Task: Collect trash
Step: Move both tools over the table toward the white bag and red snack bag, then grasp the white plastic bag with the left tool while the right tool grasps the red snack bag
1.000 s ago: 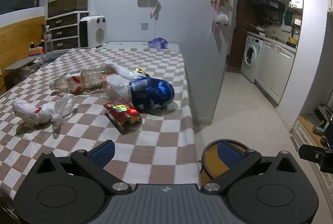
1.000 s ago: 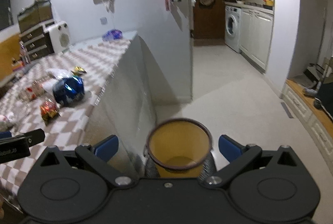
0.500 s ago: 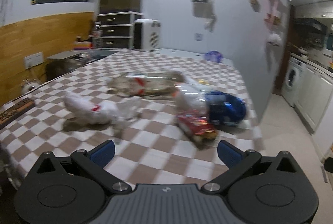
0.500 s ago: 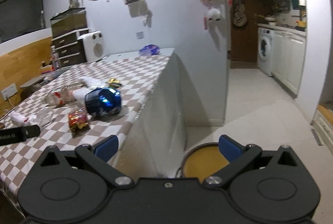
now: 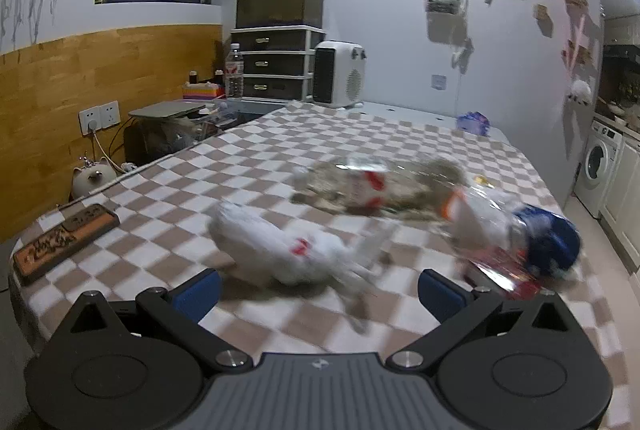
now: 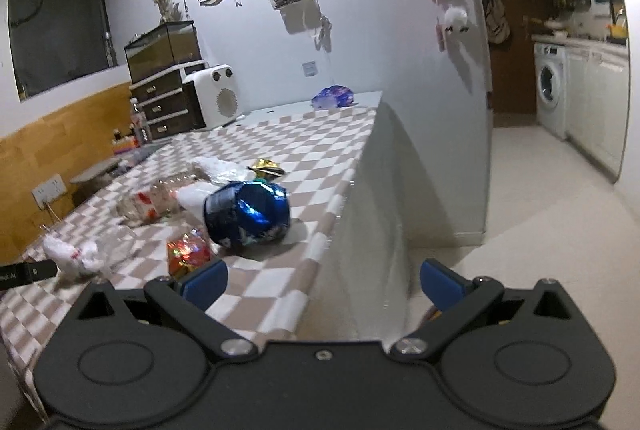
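Trash lies on the checkered tablecloth (image 5: 224,174). A crumpled white wrapper (image 5: 280,250) lies just ahead of my open, empty left gripper (image 5: 318,290). Beyond it lie a clear plastic bottle (image 5: 376,186), a red foil wrapper (image 5: 504,270) and a blue foil bag (image 5: 552,242). In the right wrist view the blue foil bag (image 6: 248,214), the red wrapper (image 6: 188,250), the bottle (image 6: 148,202), a gold wrapper (image 6: 266,166) and the white wrapper (image 6: 72,254) show. My right gripper (image 6: 322,280) is open and empty over the table's right edge.
A wooden tray (image 5: 60,242) lies at the table's near left corner. A white heater (image 5: 338,74) and drawers (image 5: 276,66) stand at the far end. A purple bag (image 6: 334,96) lies at the far right corner. The table side (image 6: 384,198) drops to the floor (image 6: 540,210).
Both grippers swung left and up toward the table. The yellow bin has dropped out of both views. The white wrapper now sits between my left fingers' line of sight.
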The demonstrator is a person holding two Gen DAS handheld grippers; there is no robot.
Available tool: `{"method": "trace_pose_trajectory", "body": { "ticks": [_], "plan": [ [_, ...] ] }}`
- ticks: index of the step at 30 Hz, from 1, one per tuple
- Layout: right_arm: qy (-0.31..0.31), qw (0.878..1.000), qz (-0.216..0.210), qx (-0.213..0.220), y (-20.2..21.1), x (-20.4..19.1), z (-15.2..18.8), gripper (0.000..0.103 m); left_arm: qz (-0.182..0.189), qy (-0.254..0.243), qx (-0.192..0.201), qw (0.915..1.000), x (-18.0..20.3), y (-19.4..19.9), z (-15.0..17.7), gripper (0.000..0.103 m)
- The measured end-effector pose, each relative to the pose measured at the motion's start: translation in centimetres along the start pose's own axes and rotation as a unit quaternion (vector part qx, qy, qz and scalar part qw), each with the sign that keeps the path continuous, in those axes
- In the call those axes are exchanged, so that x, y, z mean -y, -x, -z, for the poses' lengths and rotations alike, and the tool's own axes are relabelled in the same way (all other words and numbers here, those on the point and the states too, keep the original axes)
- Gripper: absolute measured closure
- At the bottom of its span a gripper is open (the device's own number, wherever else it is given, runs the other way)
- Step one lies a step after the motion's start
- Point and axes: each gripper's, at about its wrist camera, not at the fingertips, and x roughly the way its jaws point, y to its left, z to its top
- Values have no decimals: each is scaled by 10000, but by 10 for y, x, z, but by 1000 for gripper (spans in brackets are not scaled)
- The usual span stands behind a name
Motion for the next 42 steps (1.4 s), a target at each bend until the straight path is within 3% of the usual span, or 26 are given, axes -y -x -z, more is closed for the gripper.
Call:
{"method": "trace_pose_trajectory", "body": {
  "ticks": [3,7,12,15,20,24,30,35,40,42],
  "plan": [
    [-89,9999,-81,50,-8,-2,-1,0,-45,94,18,9999,-22,-20,-13,0],
    [0,9992,-272,296,-14,-8,0,0,209,256,40,9994,-45,-46,-27,0],
    [396,9976,-458,348,-25,-24,1,0,376,299,12,9988,-61,-79,-37,0],
    [645,9955,-600,363,-32,-35,1,0,567,590,-28,9966,-71,-96,-38,0],
    [904,9917,-887,229,-44,-52,-1,0,1258,1467,-313,9807,-86,-109,-28,0],
    [1109,9891,-967,-84,-64,-62,-6,0,1728,1625,-347,9708,-80,-94,-15,0],
    [1286,9838,-1153,-486,-98,-78,-7,1,2178,1270,-434,9667,-50,-60,-5,0],
    [1537,9766,-1368,-626,-118,-94,-2,8,2515,647,-485,9645,-19,-39,3,0],
    [1592,9730,-1535,-662,-130,-107,1,12,1979,-542,-458,9776,3,-32,8,0],
    [1595,9725,-1547,-693,-134,-111,2,14,1799,-858,-468,9788,4,-33,8,0]
  ]
}}
